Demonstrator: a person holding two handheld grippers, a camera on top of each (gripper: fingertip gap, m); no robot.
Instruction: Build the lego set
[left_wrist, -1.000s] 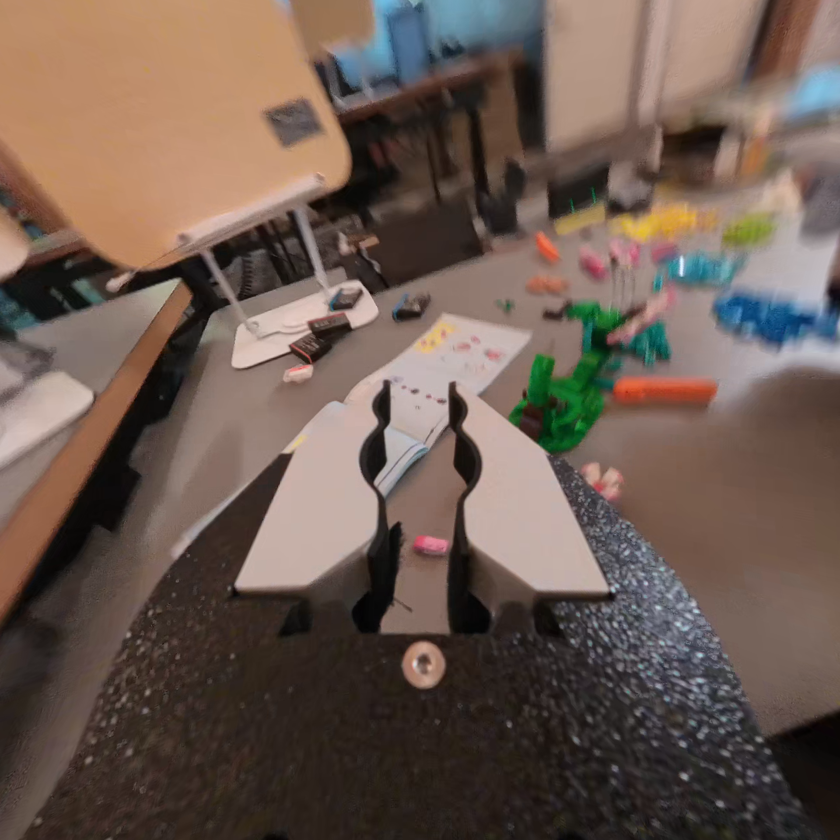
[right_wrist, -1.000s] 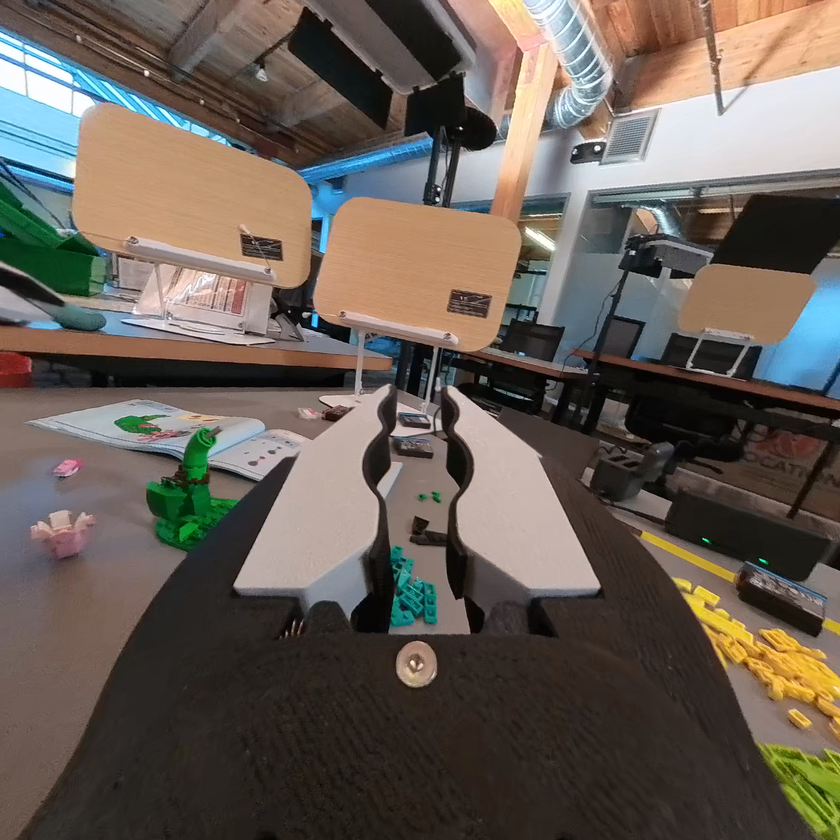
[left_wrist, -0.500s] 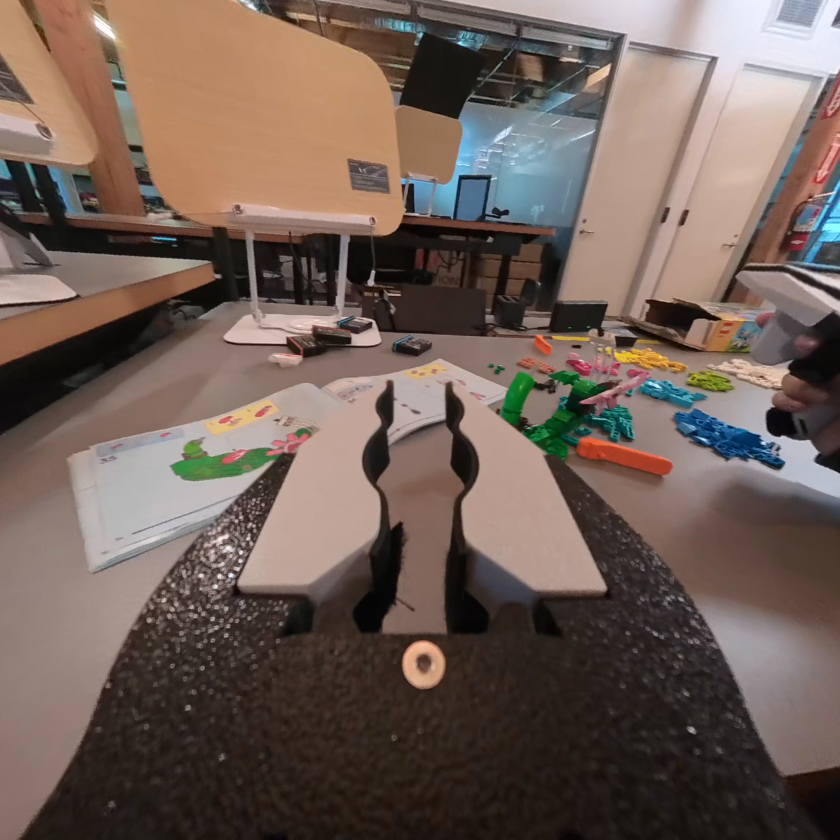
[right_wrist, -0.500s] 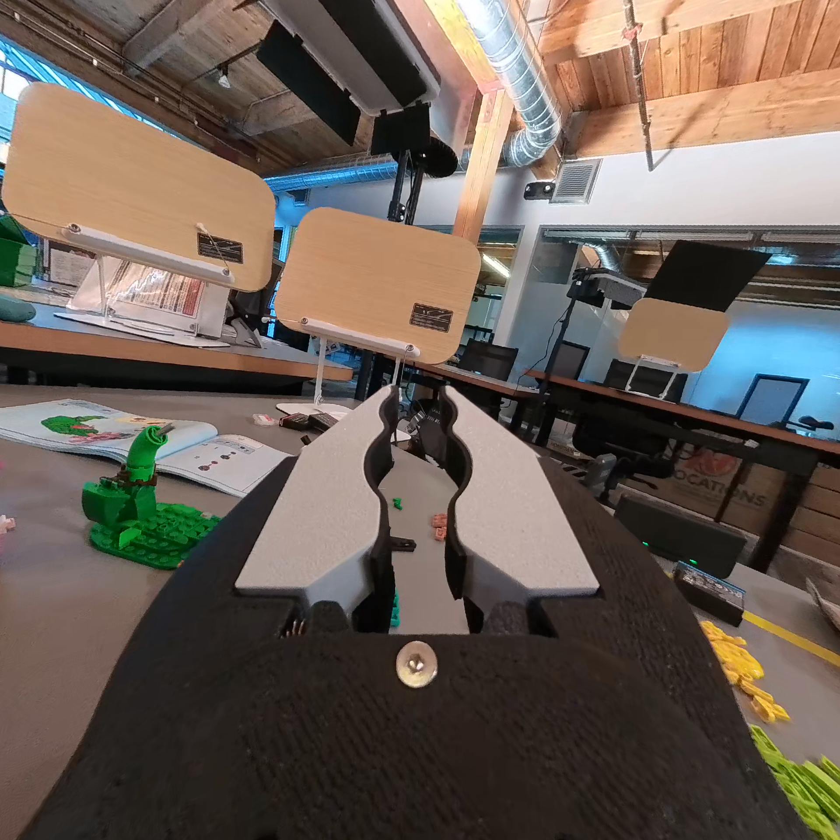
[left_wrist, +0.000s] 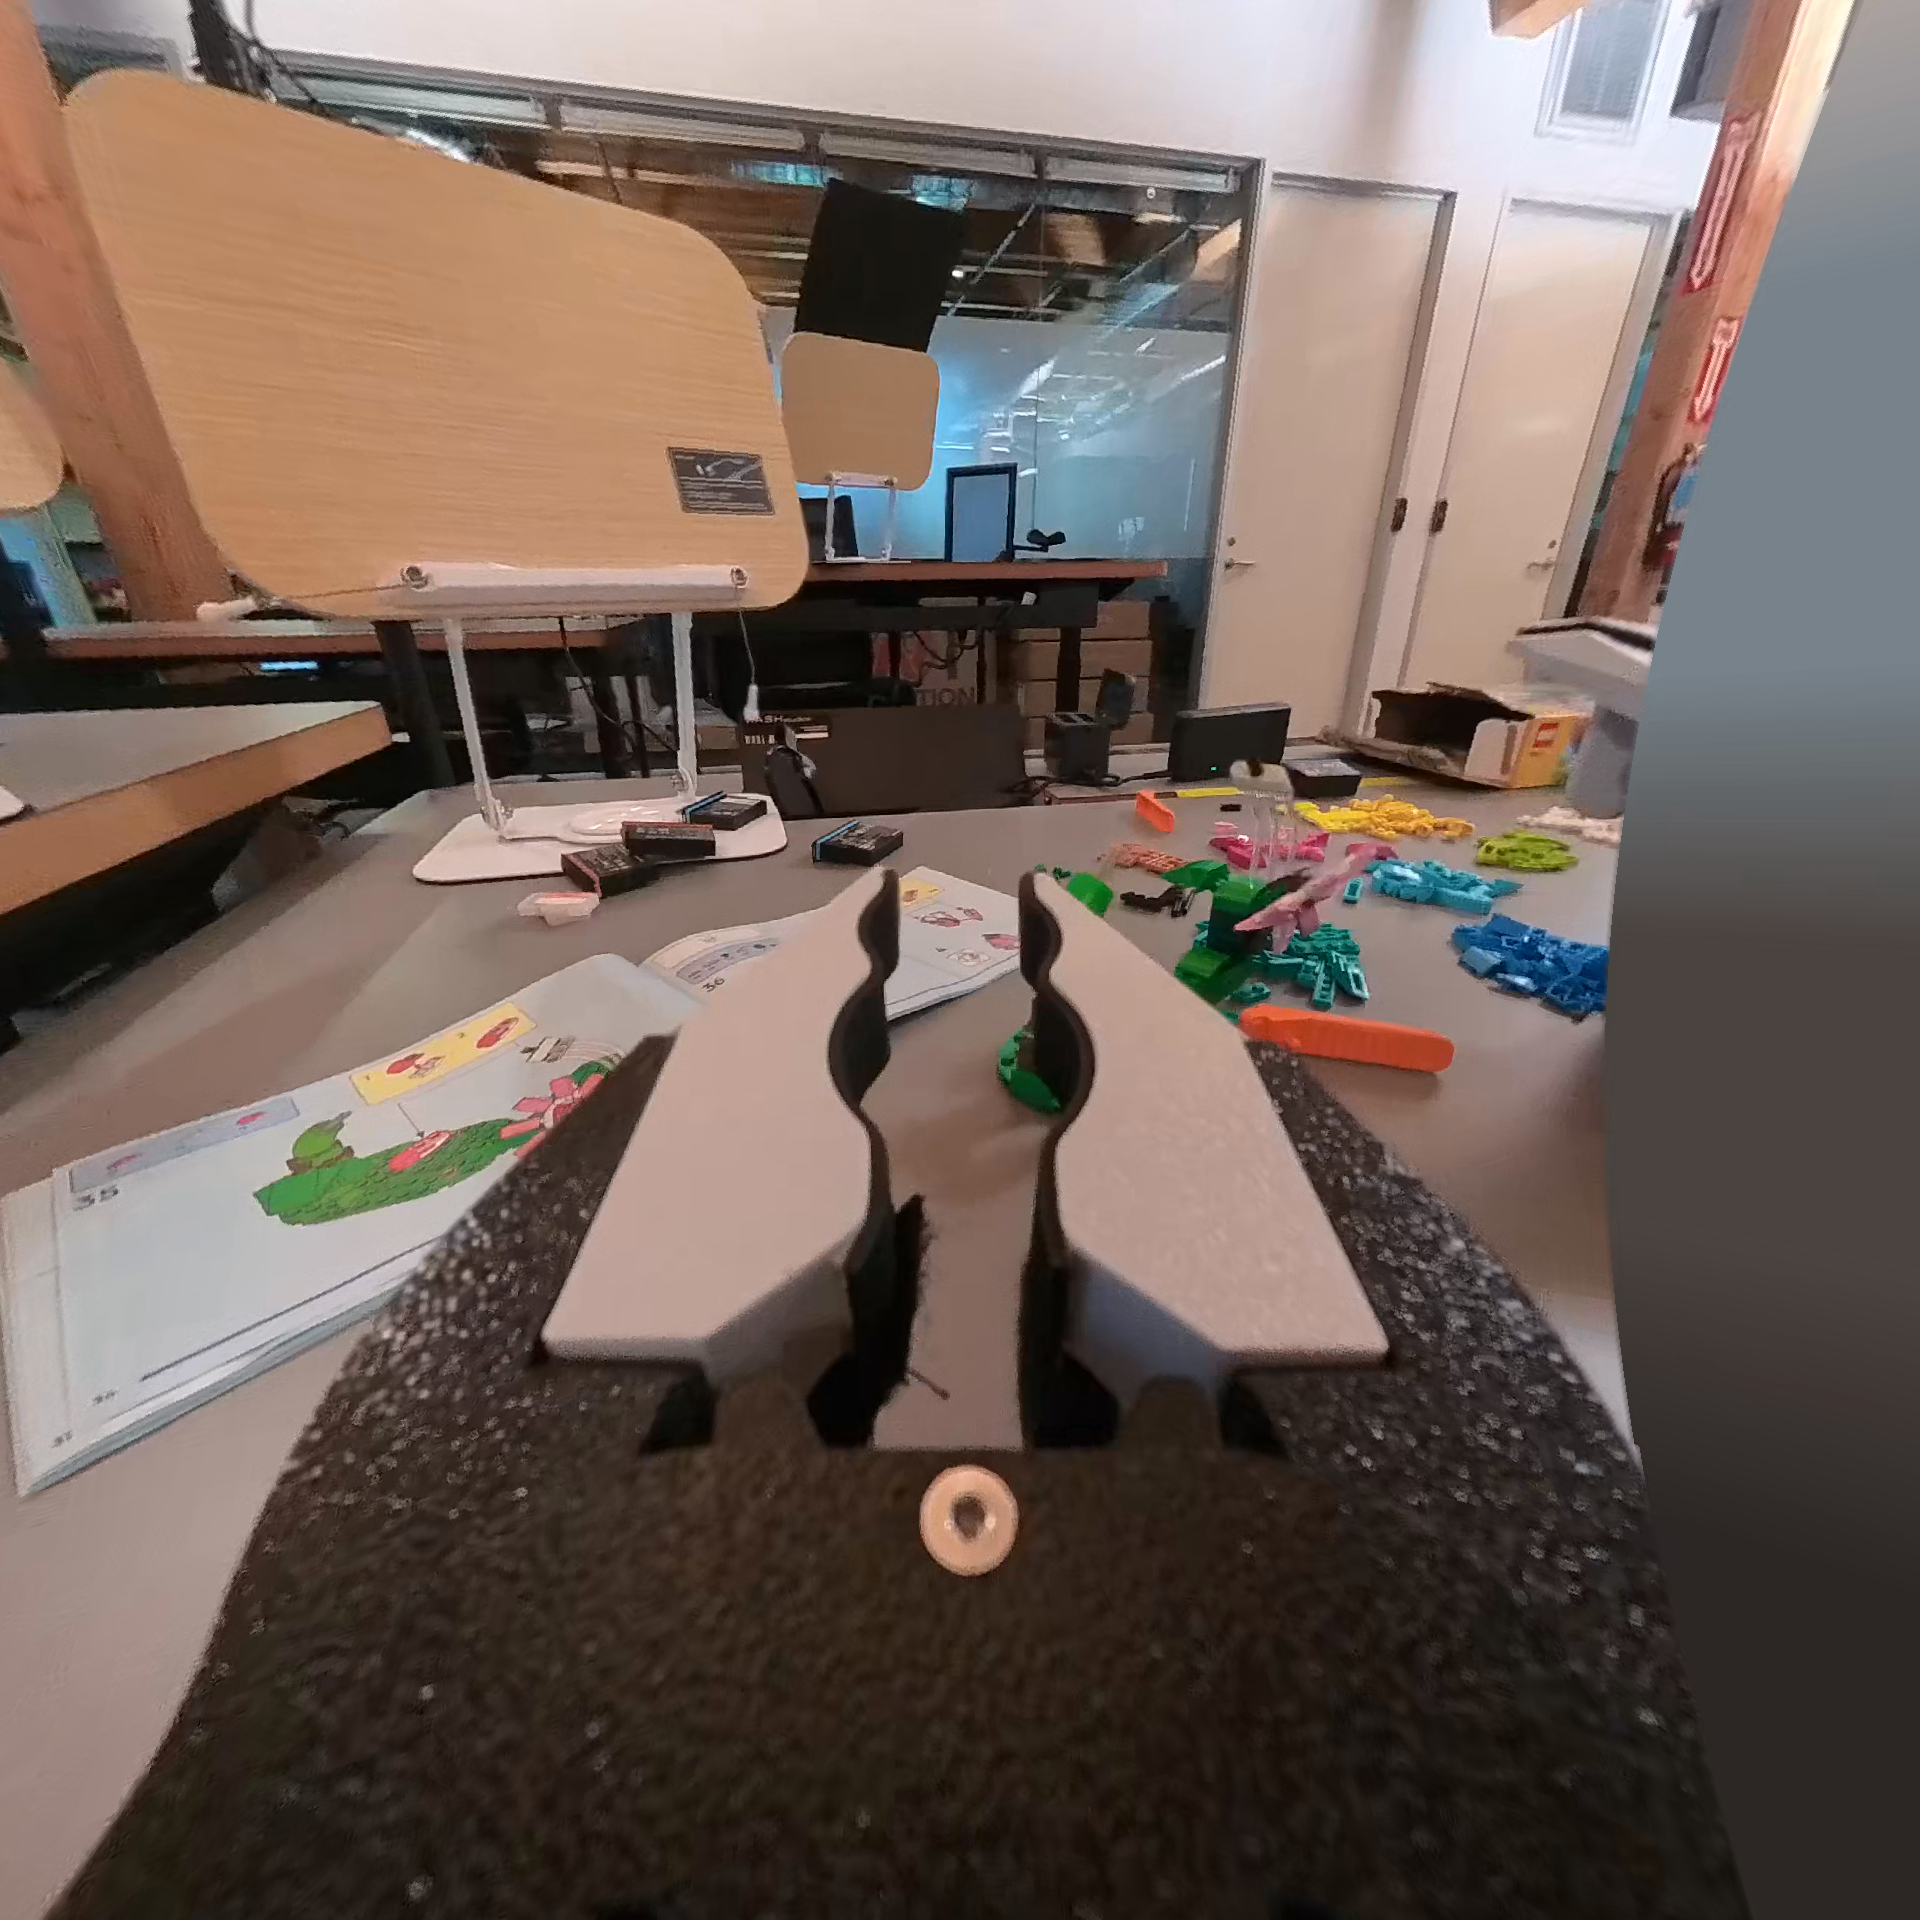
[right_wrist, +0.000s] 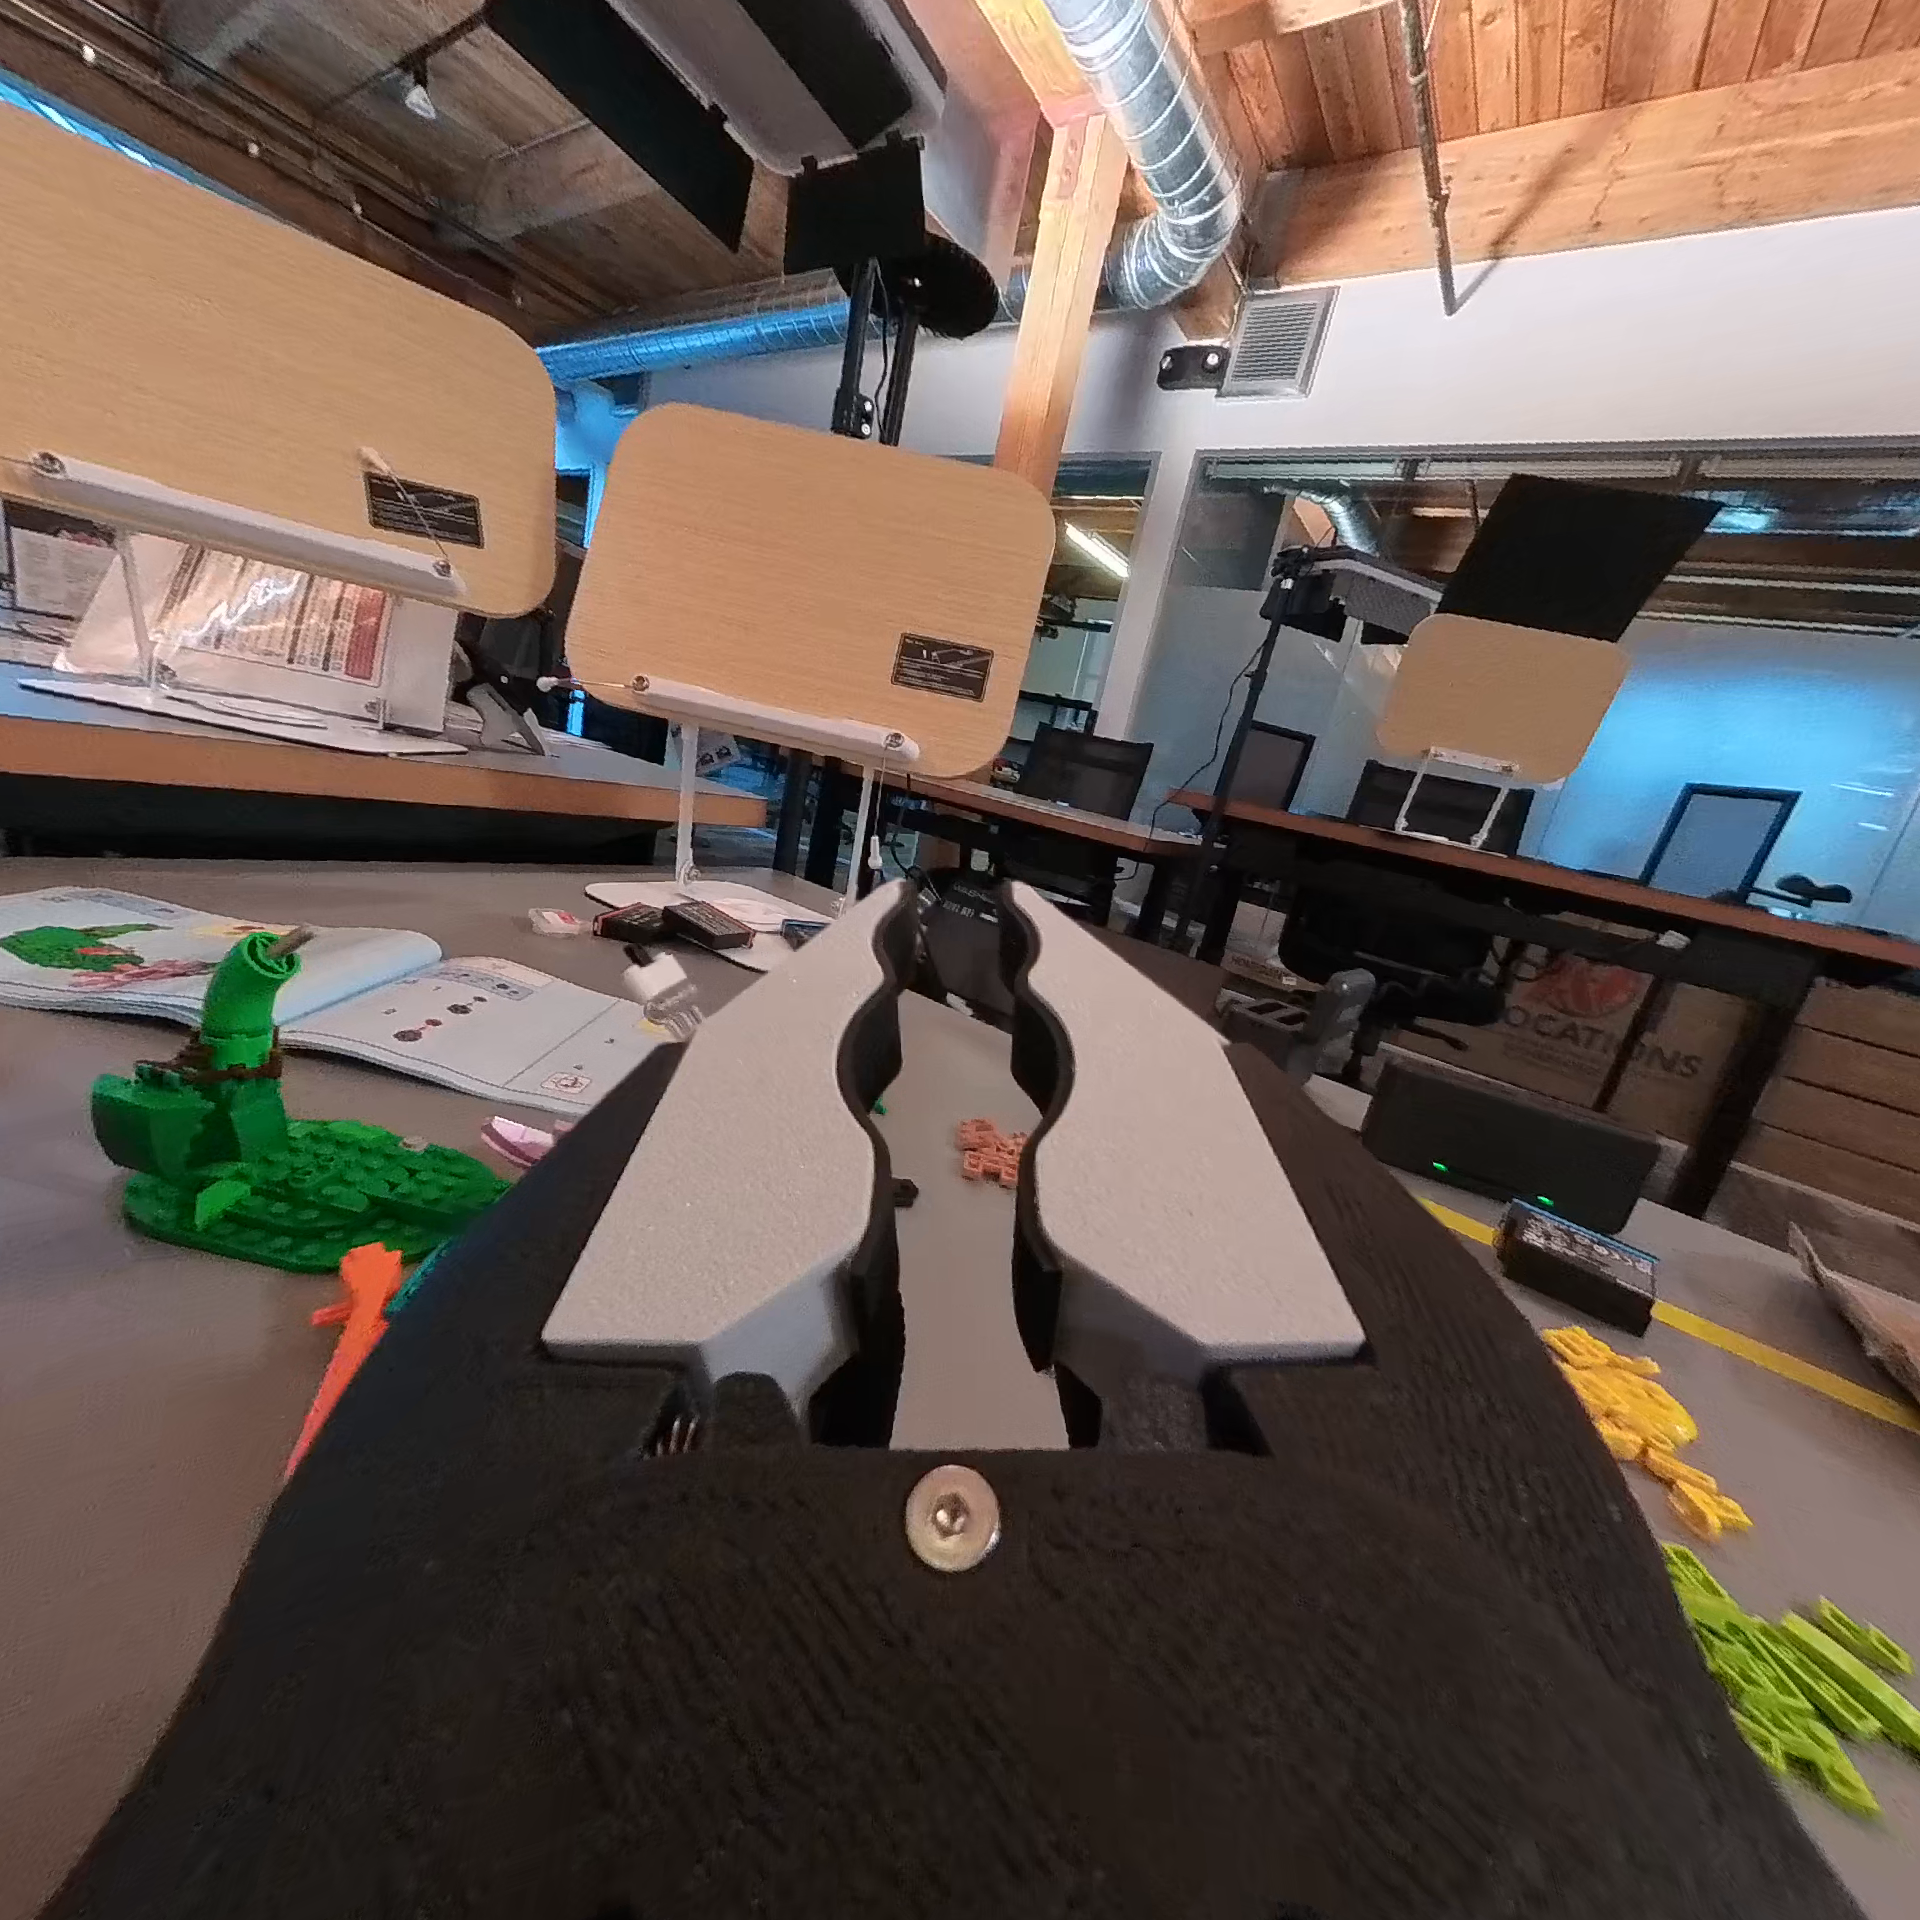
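green lego build | stem upright, tip tilted right | base flat on table

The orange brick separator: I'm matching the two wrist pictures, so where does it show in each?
Left wrist view: orange separator lies flat on the table, right of centre, beside the gripper's right finger, near the teal bricks.
Right wrist view: separator at lower left, partly hidden by the gripper body, in front of the green model.
Shared landmark: the open instruction booklet.
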